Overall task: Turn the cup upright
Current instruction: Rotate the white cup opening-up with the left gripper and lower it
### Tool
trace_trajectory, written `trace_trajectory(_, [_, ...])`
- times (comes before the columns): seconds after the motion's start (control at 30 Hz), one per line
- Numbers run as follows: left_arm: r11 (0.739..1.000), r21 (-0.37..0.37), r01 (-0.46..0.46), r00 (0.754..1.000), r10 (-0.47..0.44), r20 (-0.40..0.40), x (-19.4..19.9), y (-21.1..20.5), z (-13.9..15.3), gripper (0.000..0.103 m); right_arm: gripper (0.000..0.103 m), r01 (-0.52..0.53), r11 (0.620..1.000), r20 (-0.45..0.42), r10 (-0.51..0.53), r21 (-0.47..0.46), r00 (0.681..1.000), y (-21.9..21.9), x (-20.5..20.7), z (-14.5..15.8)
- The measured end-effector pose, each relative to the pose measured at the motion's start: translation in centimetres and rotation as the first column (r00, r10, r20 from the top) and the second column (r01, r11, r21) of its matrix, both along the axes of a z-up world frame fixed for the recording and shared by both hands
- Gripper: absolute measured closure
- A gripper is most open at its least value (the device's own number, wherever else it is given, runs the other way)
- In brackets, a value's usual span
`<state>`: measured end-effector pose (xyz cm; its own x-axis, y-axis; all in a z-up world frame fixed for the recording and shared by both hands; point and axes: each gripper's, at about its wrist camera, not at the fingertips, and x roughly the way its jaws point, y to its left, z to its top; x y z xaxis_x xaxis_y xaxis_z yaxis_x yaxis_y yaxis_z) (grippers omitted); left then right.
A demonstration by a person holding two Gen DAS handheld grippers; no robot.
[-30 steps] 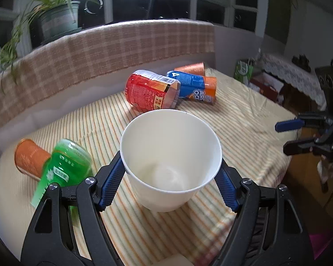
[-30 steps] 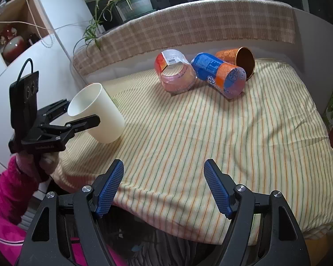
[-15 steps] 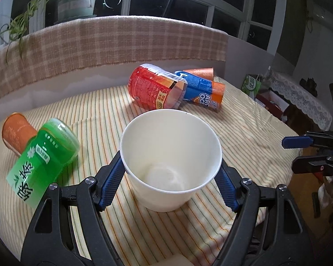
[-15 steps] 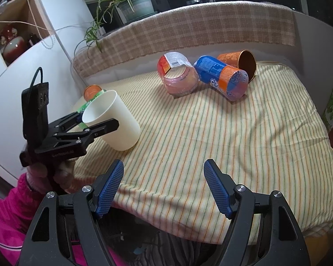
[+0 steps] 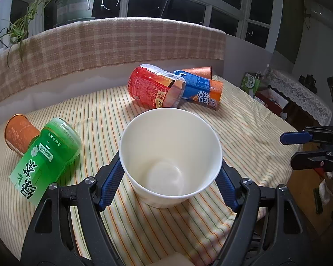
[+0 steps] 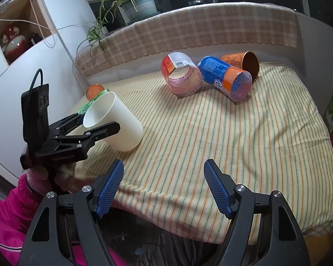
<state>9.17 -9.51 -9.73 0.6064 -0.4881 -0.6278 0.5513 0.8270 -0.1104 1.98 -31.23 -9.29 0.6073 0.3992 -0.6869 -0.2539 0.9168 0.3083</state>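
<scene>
My left gripper [image 5: 169,182] is shut on a white paper cup [image 5: 166,155], with its blue pads against both sides just below the rim. The cup is tilted with its mouth toward the camera and is empty. In the right wrist view the white cup [image 6: 117,122] leans over the left part of the striped table, its base low near the cloth, held by the left gripper [image 6: 86,126]. My right gripper [image 6: 163,186] is open and empty above the table's front edge; it also shows in the left wrist view [image 5: 299,146] at the far right.
On the striped tablecloth [image 6: 233,133] lie a green cup [image 5: 48,153] and an orange cup [image 5: 18,133] at the left, and a red cup [image 5: 154,88], a blue-orange cup [image 5: 202,90] and another orange cup [image 5: 199,72] at the back. A plaid-covered ledge [image 5: 122,42] runs behind.
My left gripper has carried the white cup further in over the table, to the right and lower toward the cloth. The right gripper has stayed in place.
</scene>
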Motion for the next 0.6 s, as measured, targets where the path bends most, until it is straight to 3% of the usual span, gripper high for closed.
trace_trajectory(0.2, [1.000, 0.000, 0.006, 1.000, -0.006, -0.001, 0.0, 0.0, 0.0, 0.024, 0.029, 0.011, 1.000, 0.008, -0.011, 0.002, 1.000, -0.1, -0.3, 0.3])
trace_trajectory(0.37, [1.000, -0.025, 0.010, 1.000, -0.010, -0.012, -0.1, 0.4, 0.3, 0.002, 0.029, 0.005, 1.000, 0.020, -0.005, -0.005, 1.000, 0.3, -0.4, 0.5])
trace_trajectory(0.6, [1.000, -0.009, -0.011, 1.000, 0.011, -0.010, -0.3, 1.0, 0.5, 0.001, 0.029, -0.002, 1.000, 0.048, 0.002, -0.013, 0.999, 1.1, -0.5, 0.9])
